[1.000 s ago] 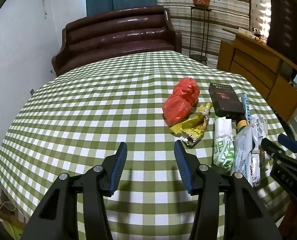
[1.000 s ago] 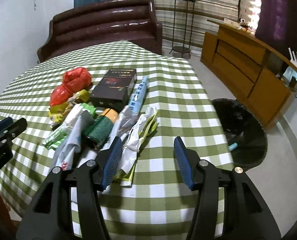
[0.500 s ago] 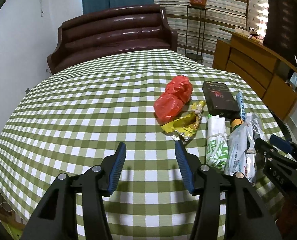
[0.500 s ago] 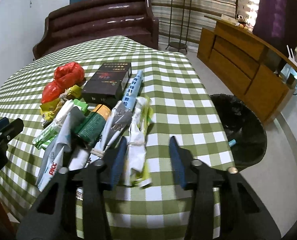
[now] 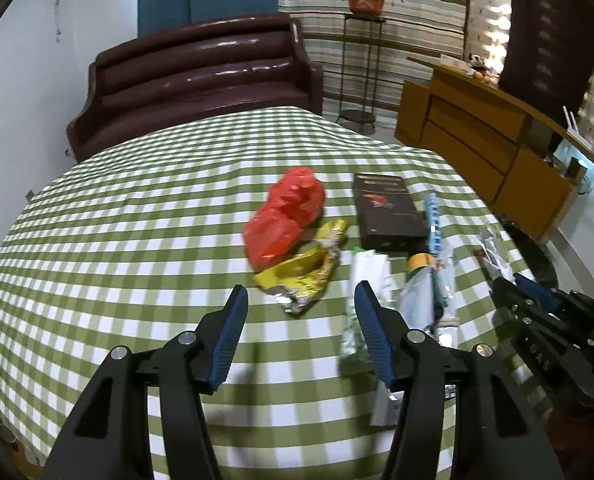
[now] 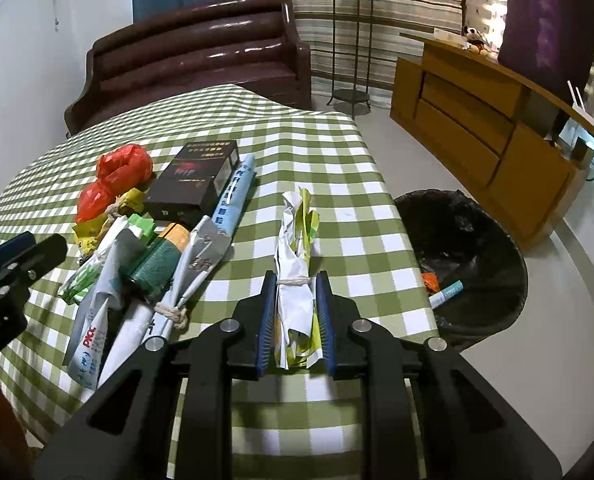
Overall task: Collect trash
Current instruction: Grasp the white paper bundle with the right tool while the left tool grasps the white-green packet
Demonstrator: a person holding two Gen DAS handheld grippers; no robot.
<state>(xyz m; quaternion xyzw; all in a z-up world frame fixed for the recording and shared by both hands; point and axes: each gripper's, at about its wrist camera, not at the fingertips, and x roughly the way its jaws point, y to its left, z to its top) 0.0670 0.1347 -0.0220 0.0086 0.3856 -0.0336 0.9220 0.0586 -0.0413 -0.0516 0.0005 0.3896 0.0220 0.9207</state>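
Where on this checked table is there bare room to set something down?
The cloth left of the red bag, out toward the sofa, lies bare. A narrower strip runs along the table edge nearest the bin. It is crowded from the red bag across the black box to the wrappers.

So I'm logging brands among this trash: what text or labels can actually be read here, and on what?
"PICC": red letters on the white plastic wrapper.
"DAS": raised letters on the right gripper's black body.
Black box: printed lines, too small to read.
Blue-and-white tube: characters too blurred to read.
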